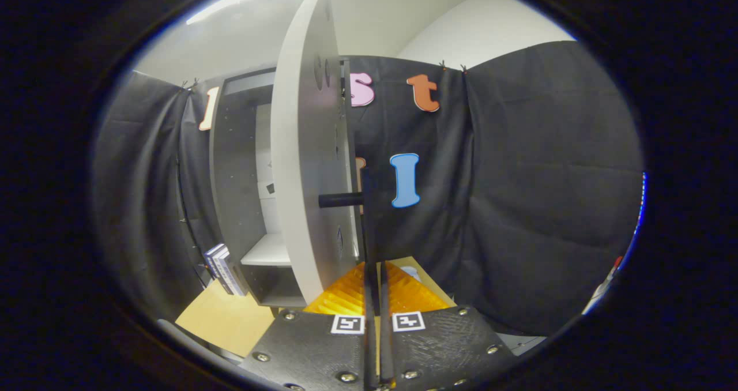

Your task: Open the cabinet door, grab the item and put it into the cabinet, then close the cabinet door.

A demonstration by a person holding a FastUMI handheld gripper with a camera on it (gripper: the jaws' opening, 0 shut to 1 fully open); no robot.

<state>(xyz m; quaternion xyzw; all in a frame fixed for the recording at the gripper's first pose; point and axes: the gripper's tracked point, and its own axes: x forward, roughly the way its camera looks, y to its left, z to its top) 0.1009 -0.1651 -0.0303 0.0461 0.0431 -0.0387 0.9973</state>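
A test booth, not a home: black cloth walls (519, 177) around one small grey cabinet (230, 206) on a wooden table (225, 322).

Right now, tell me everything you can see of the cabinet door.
The cabinet door is a pale grey flat panel, matte like painted board, swung open and seen nearly edge-on just ahead of the claw. A black handle juts from its face on a short peg; the nearly closed orange fingers flank its thin bar. Behind it the cabinet shows a white shelf.
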